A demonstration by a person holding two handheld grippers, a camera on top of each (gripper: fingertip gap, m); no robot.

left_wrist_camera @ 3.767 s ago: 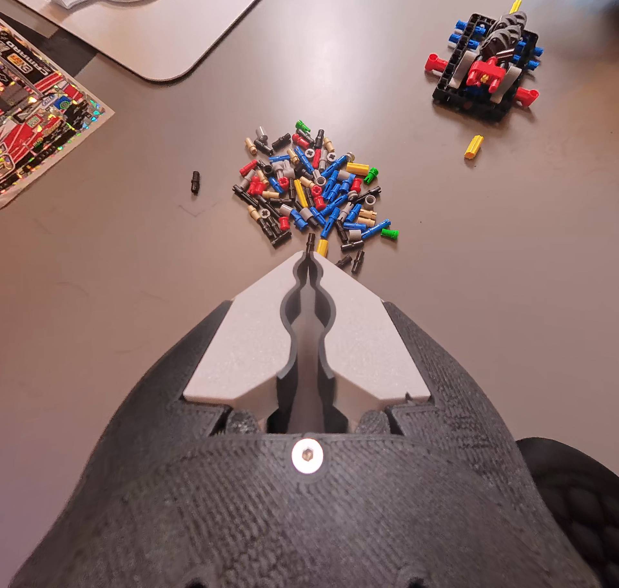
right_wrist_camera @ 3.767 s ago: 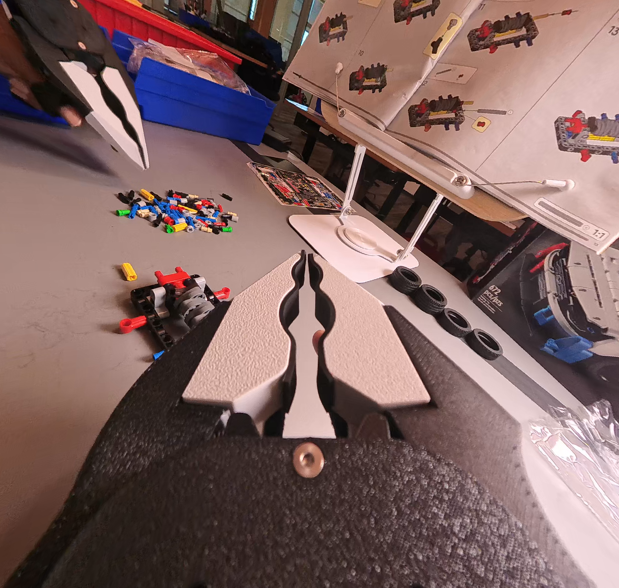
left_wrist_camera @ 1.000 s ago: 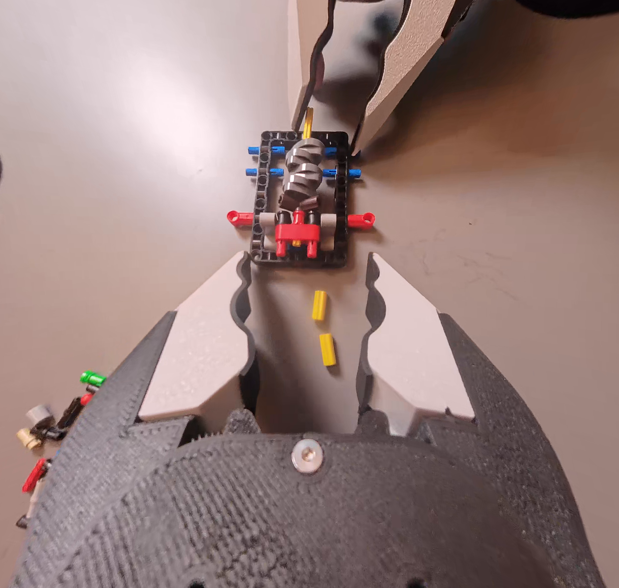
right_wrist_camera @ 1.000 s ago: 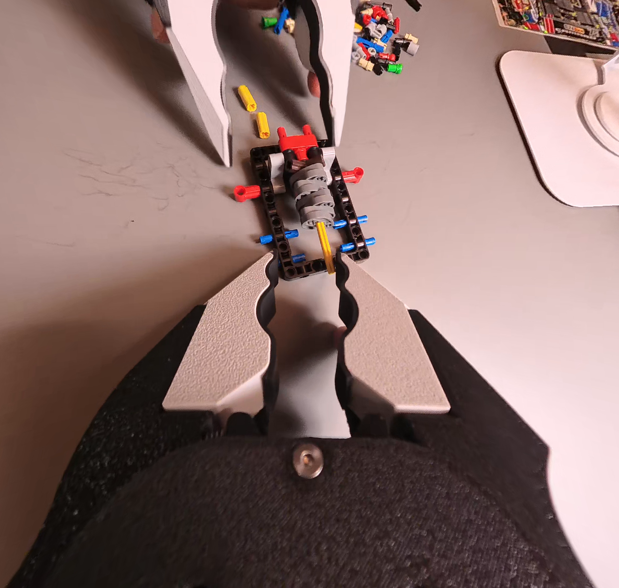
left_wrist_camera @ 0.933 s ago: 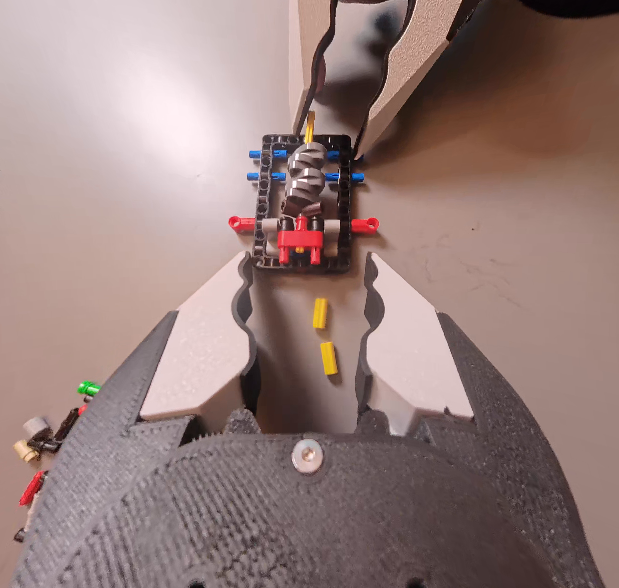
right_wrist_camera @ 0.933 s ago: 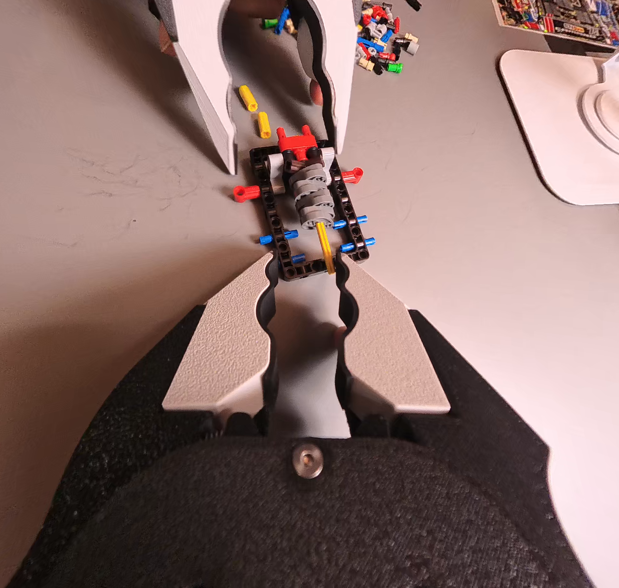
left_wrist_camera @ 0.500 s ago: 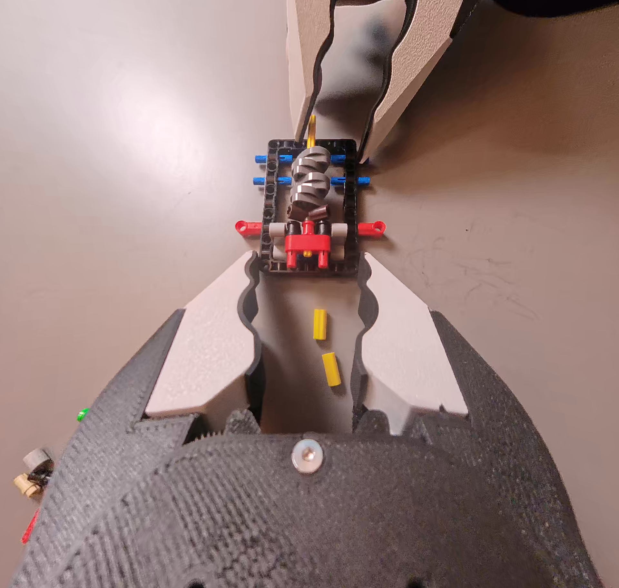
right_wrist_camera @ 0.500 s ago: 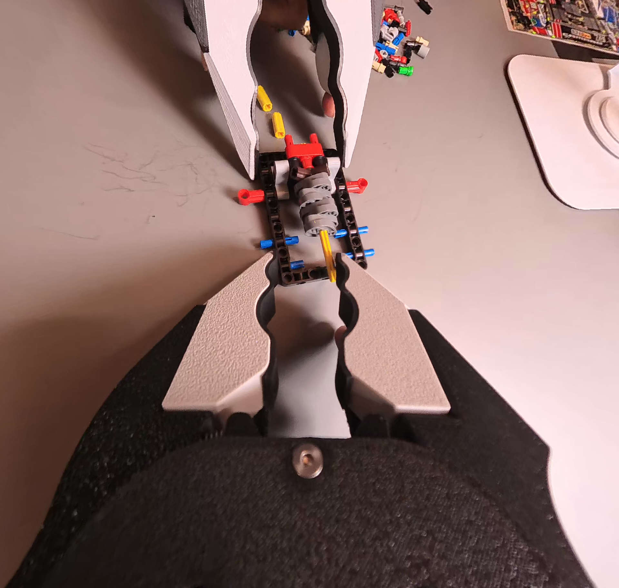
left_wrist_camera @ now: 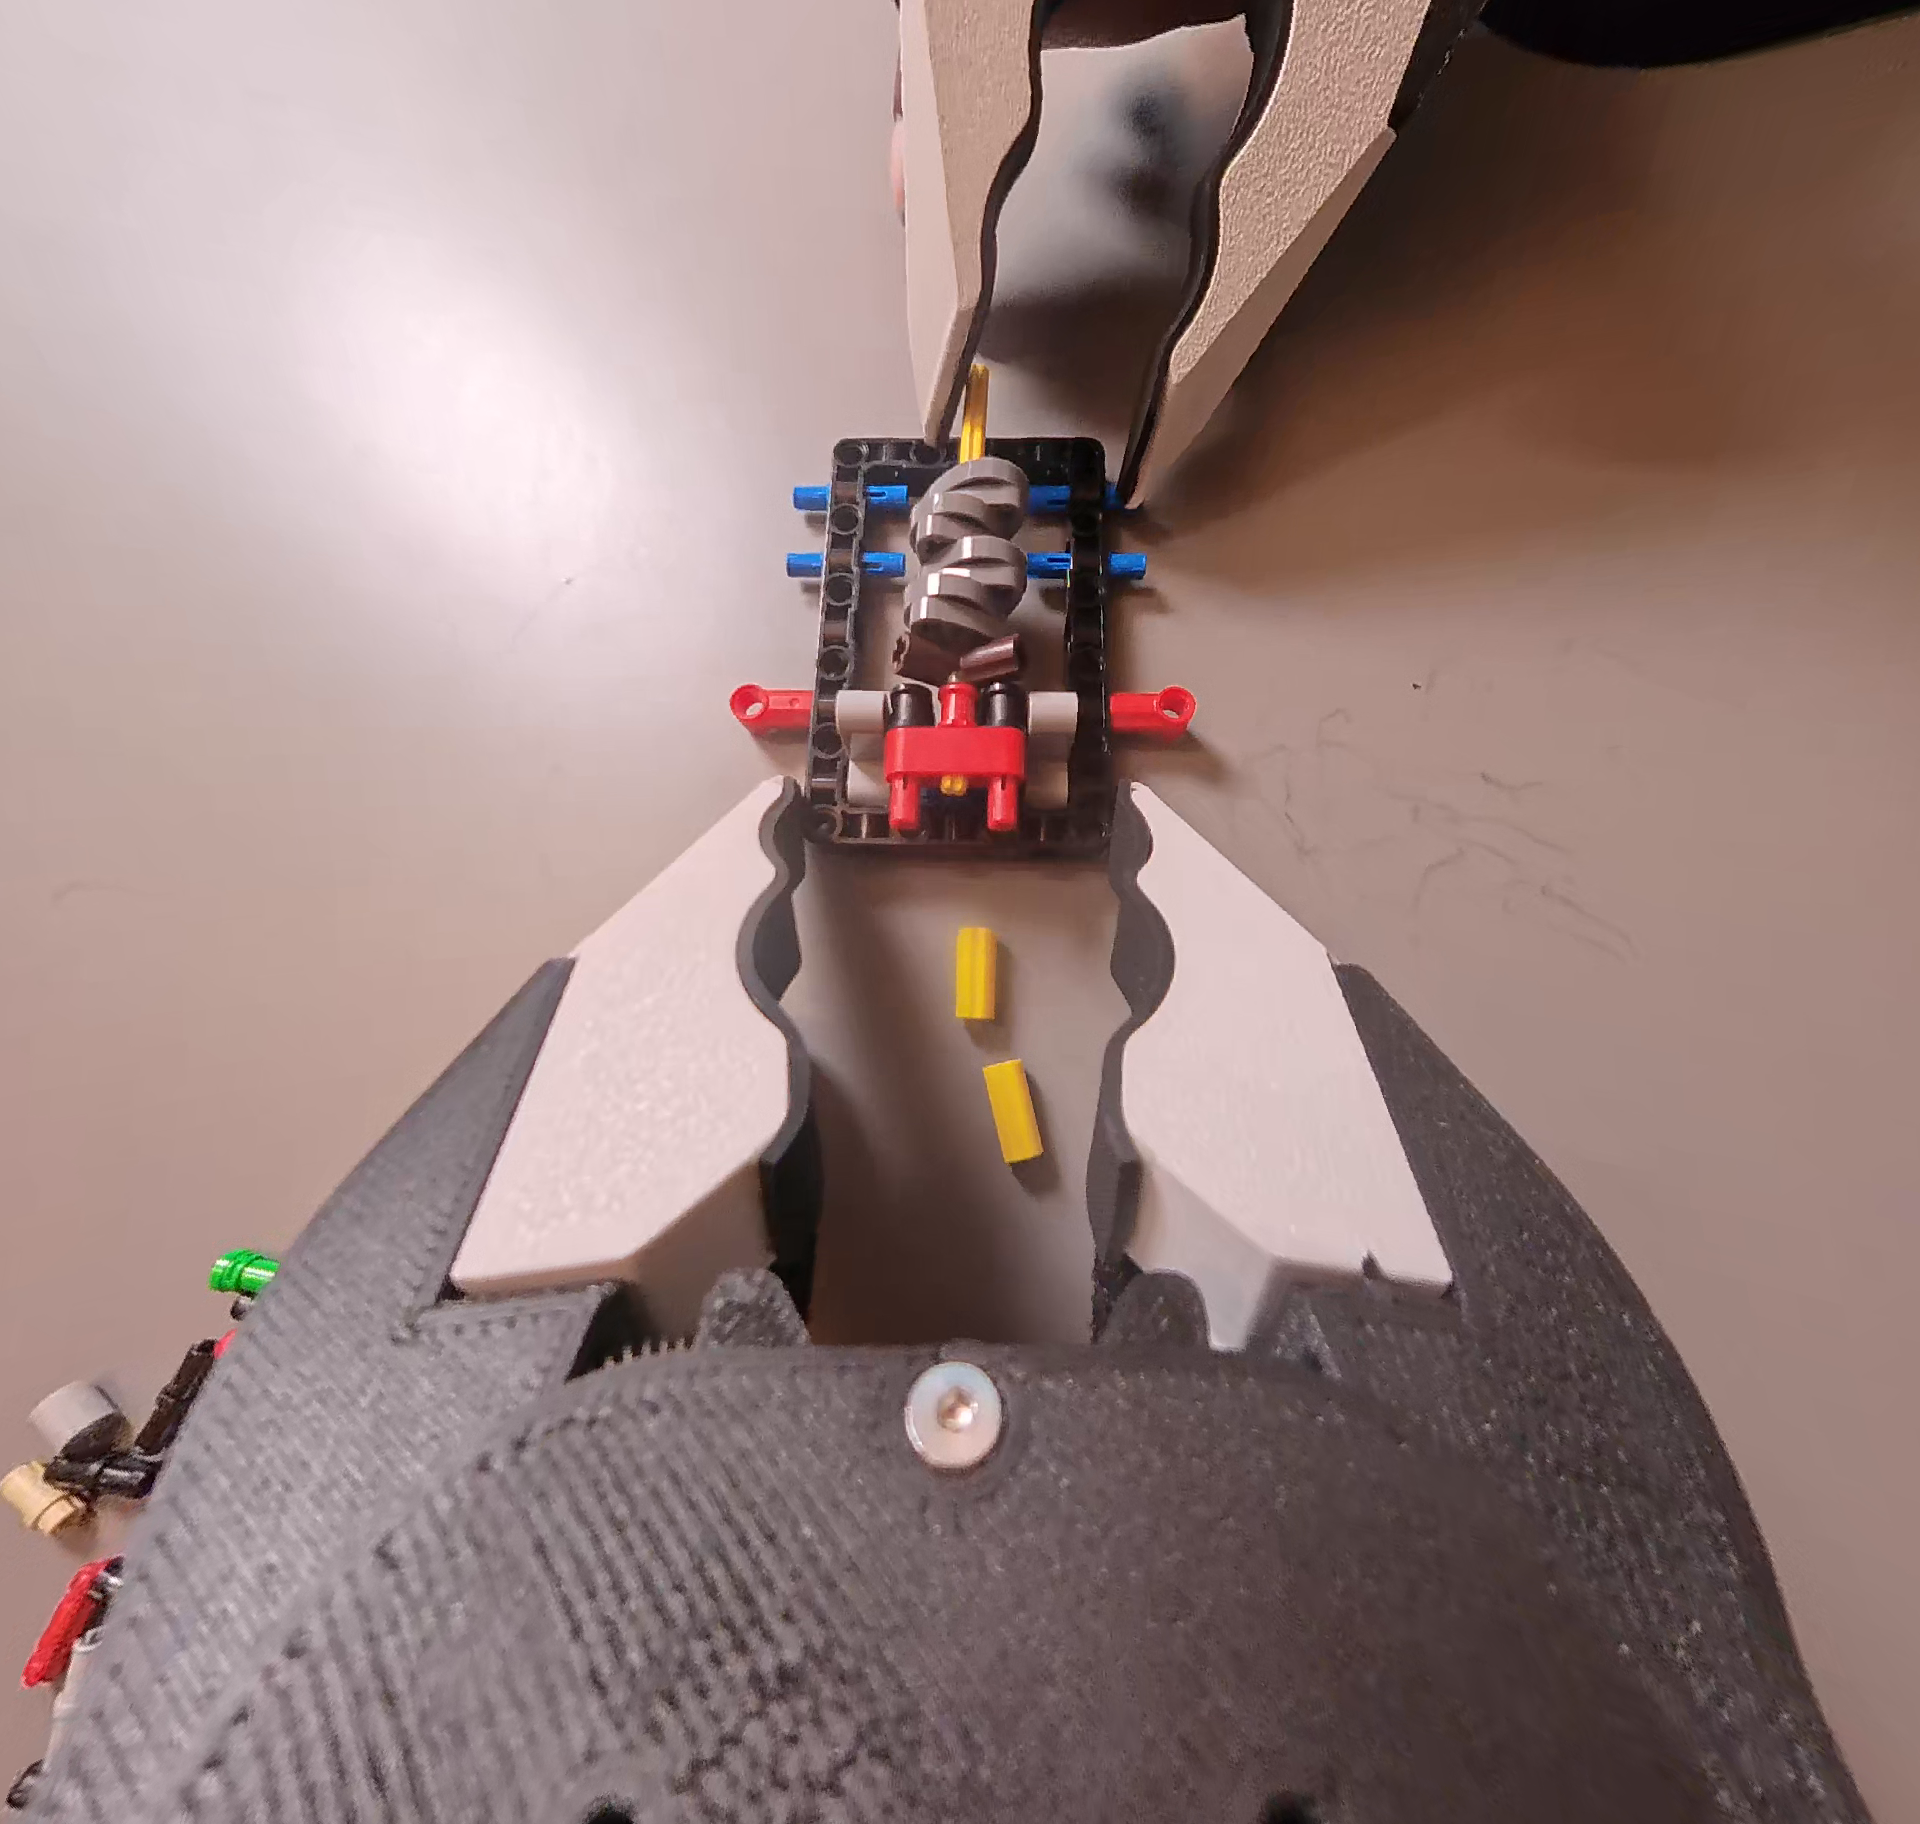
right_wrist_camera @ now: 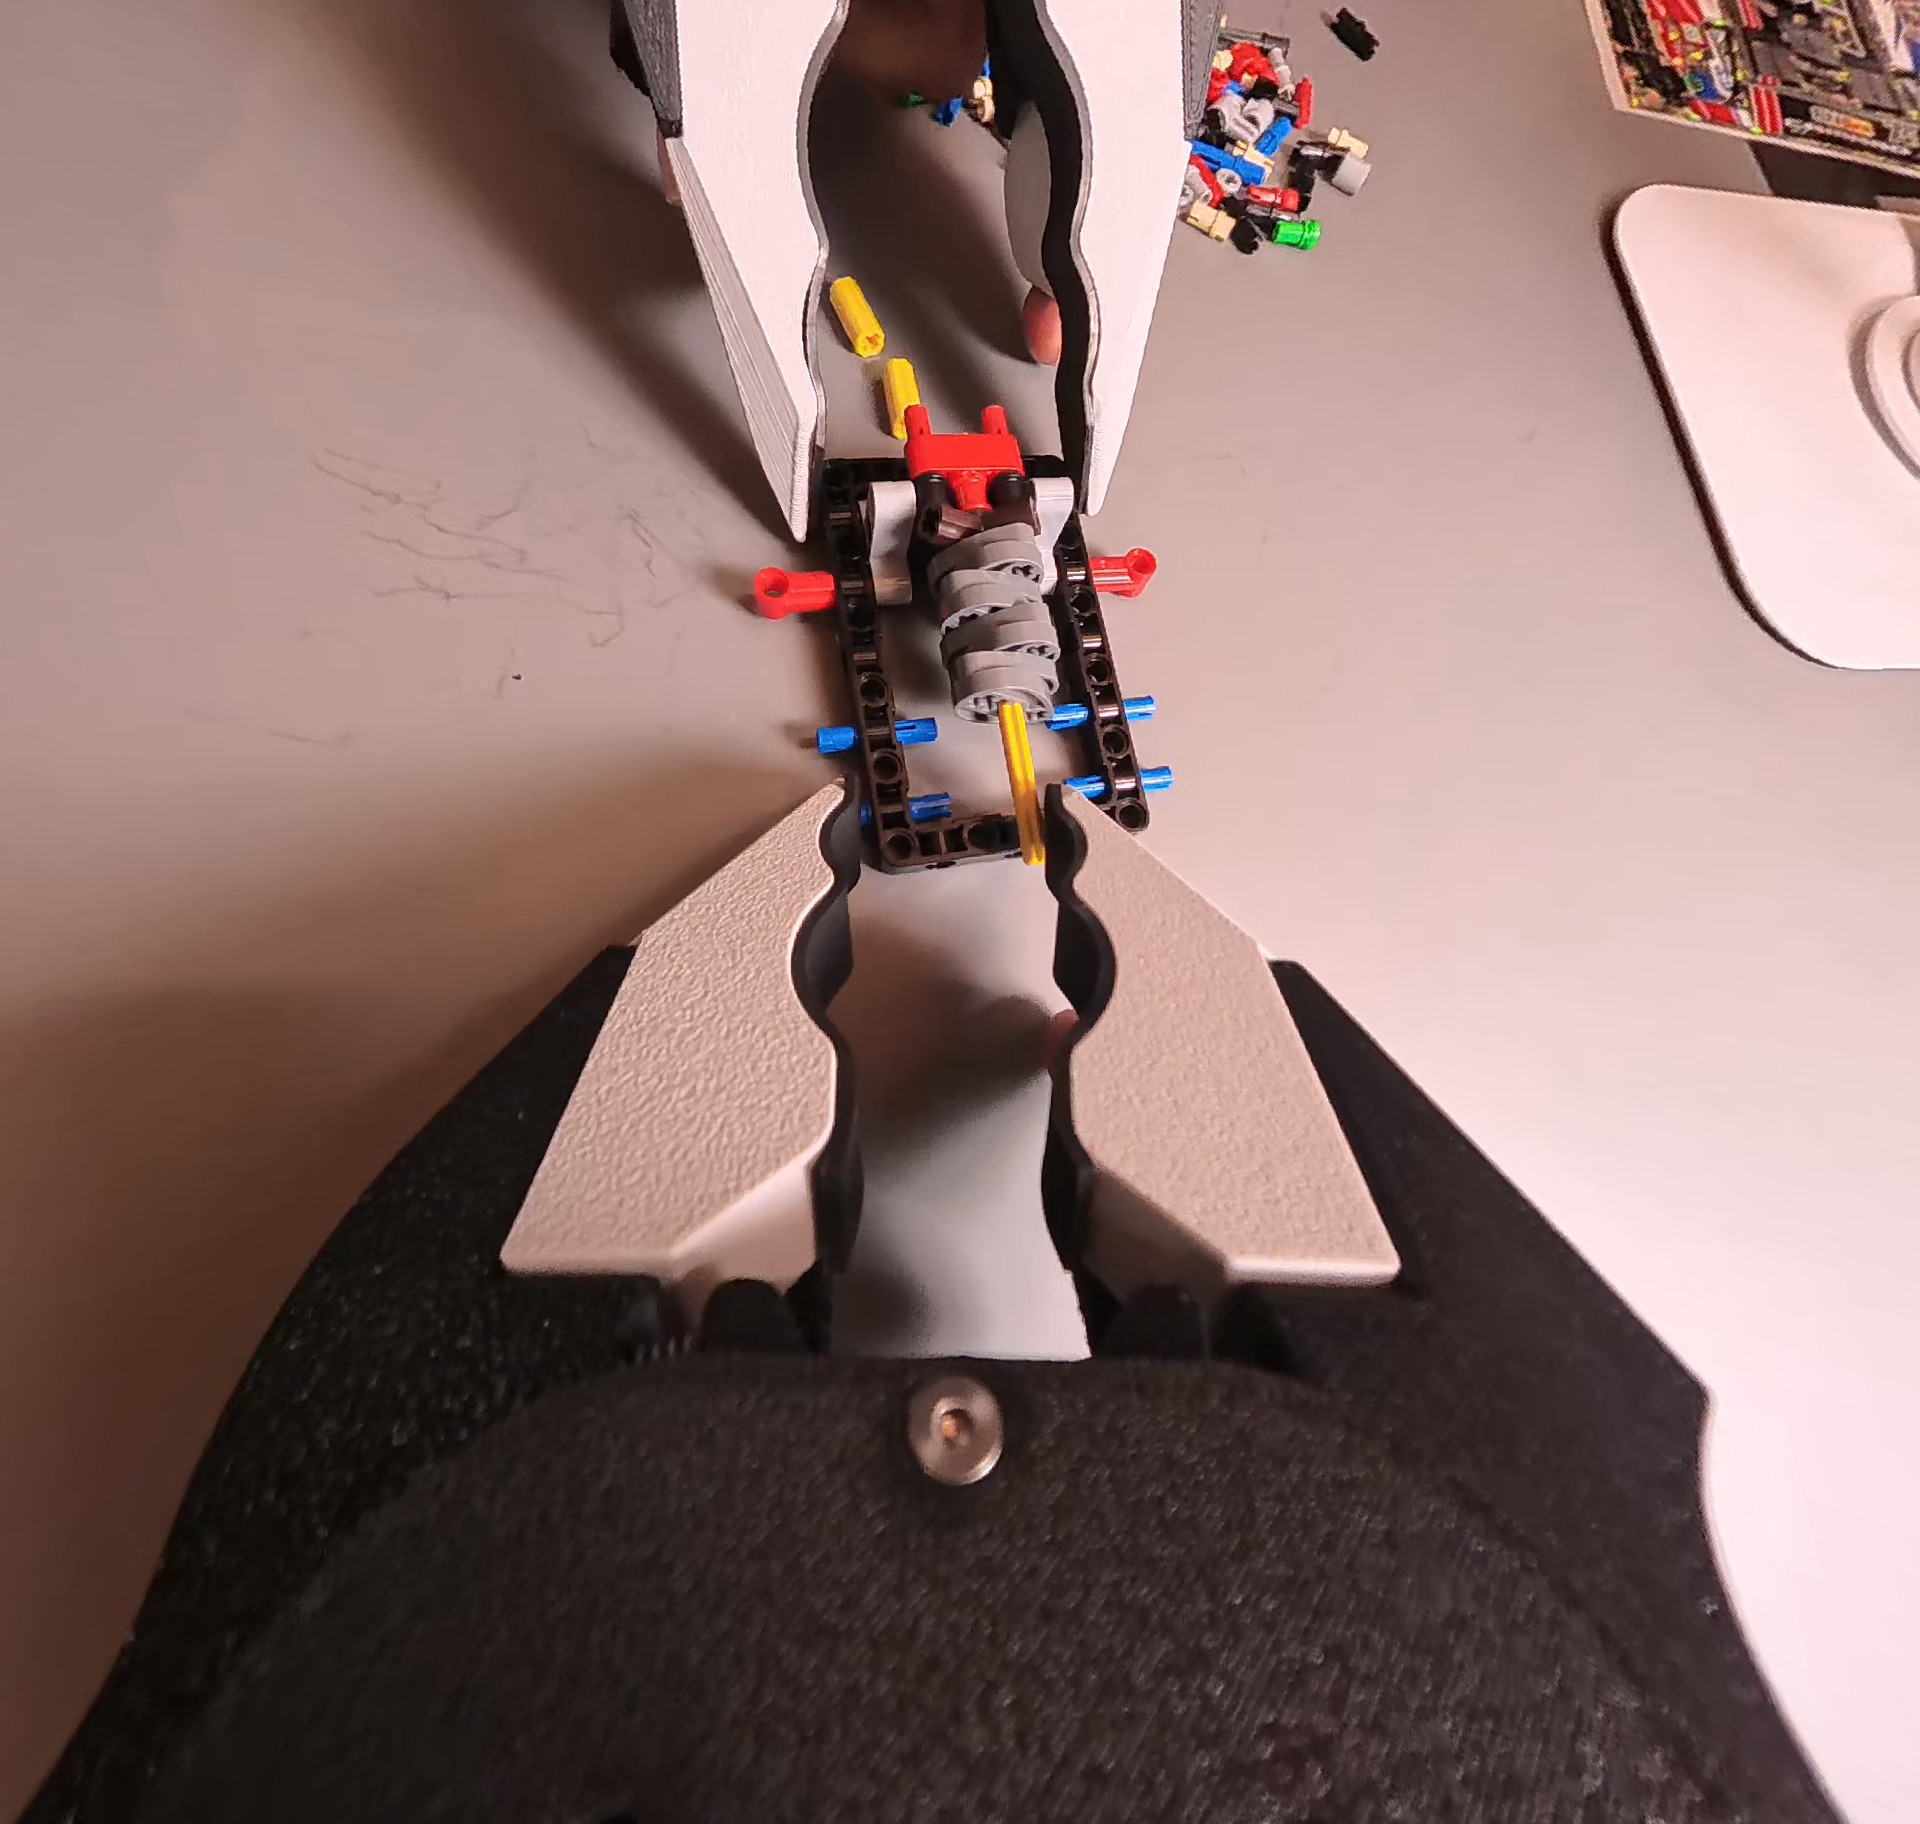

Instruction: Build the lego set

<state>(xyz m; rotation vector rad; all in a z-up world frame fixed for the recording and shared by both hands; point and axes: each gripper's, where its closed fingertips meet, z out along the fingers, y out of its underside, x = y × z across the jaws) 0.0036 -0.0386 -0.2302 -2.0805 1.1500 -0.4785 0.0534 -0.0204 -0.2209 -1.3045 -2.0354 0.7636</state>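
**Left wrist view: both grippers bracket the black frame end to end**

Left wrist view shows the left gripper (left_wrist_camera: pixel 961 818) spread wide, its pale textured fingertips straddling the near corners of the black lego frame (left_wrist_camera: pixel 961 647) on the grey table (left_wrist_camera: pixel 364 424). Whether they touch the frame cannot be told. Opposite, the right gripper (right_wrist_camera: pixel 951 808) also stands apart, tips at the frame's other end, one just beside the thin yellow axle (right_wrist_camera: pixel 1018 787) that sticks out past the rim.

Two short yellow tubes (left_wrist_camera: pixel 987 1036) lie on the table between the left gripper's fingers. The loose pile of small parts (right_wrist_camera: pixel 1257 153) sits well off to one side, near a white stand base (right_wrist_camera: pixel 1787 424) and a sticker sheet (right_wrist_camera: pixel 1756 18).

Compared with half a second ago, the left fingers stand a touch closer together and nearer the frame corners; the frame itself lies where it did.

The frame is a perforated rectangle with grey ribbed gears (right_wrist_camera: pixel 997 631) down its middle, a red block (left_wrist_camera: pixel 954 761) at one end, and red and blue pins jutting sideways. The gripper bodies are black, coarse-grained, with wavy inner finger edges.
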